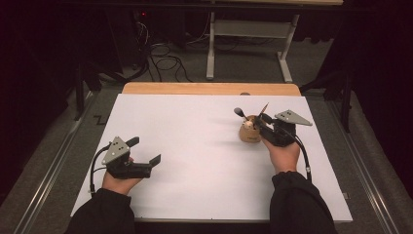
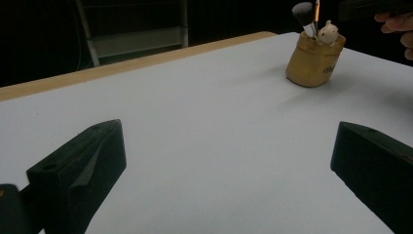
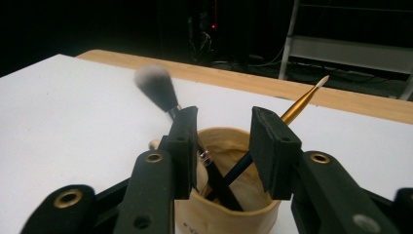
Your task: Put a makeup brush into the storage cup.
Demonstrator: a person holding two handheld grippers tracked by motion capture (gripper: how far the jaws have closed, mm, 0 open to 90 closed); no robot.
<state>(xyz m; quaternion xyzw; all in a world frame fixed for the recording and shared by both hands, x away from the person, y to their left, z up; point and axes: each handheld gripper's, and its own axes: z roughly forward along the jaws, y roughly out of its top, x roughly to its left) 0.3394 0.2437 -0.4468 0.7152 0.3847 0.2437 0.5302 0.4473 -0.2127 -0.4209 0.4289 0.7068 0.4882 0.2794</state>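
**Hovering over the brush pot: right gripper poised at the rim**

Standing at about two o'clock on the white table top, the tan brush pot is upright, with a fluffy dark-handled makeup brush leaning out toward eleven o'clock and a gold-handled pointed brush slanting toward one o'clock. A small pale rounded thing also sits in the mouth of the pot; what it is cannot be told.

The right gripper hangs just over the pot from the four o'clock side. In the right gripper view its jaws stand narrowly apart above the rim, with the two crossing handles between them. The left pad lies against or just in front of the makeup brush's handle; whether either pad presses on a handle cannot be told.

The left gripper rests well apart, at about eight o'clock on the table, its jaws spread wide with bare white surface between them.

Beyond the white top, at twelve o'clock, a strip of wooden edge shows.
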